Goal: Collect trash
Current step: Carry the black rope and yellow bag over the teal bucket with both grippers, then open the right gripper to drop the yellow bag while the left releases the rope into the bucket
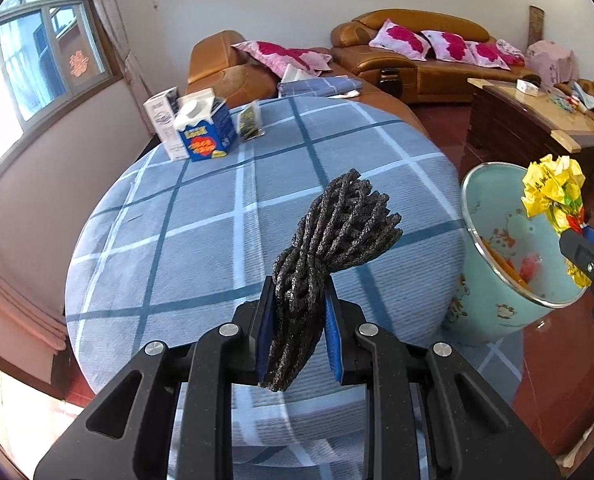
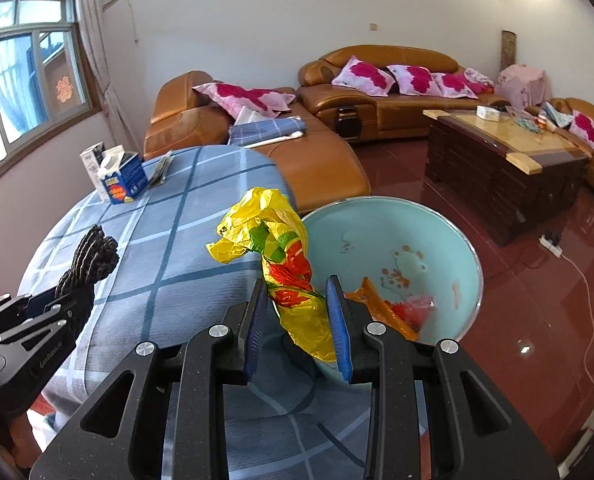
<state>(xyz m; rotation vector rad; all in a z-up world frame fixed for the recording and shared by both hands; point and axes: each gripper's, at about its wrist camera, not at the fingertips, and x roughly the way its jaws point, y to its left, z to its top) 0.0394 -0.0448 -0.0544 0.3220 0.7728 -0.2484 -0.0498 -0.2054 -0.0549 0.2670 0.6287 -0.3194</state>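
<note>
Clamping a twisted wad of dark grey foam netting (image 1: 329,248) between its blue pads, the left gripper (image 1: 299,332) holds it above the blue plaid tablecloth (image 1: 201,216). The right gripper (image 2: 299,320) pinches a crumpled yellow wrapper (image 2: 281,256) with red and green print, raised just beside the pale green basin (image 2: 449,248). Orange and red scraps, perhaps more wrappers, lie inside the basin. A blue carton (image 1: 207,134) stands at the table's far edge.
</note>
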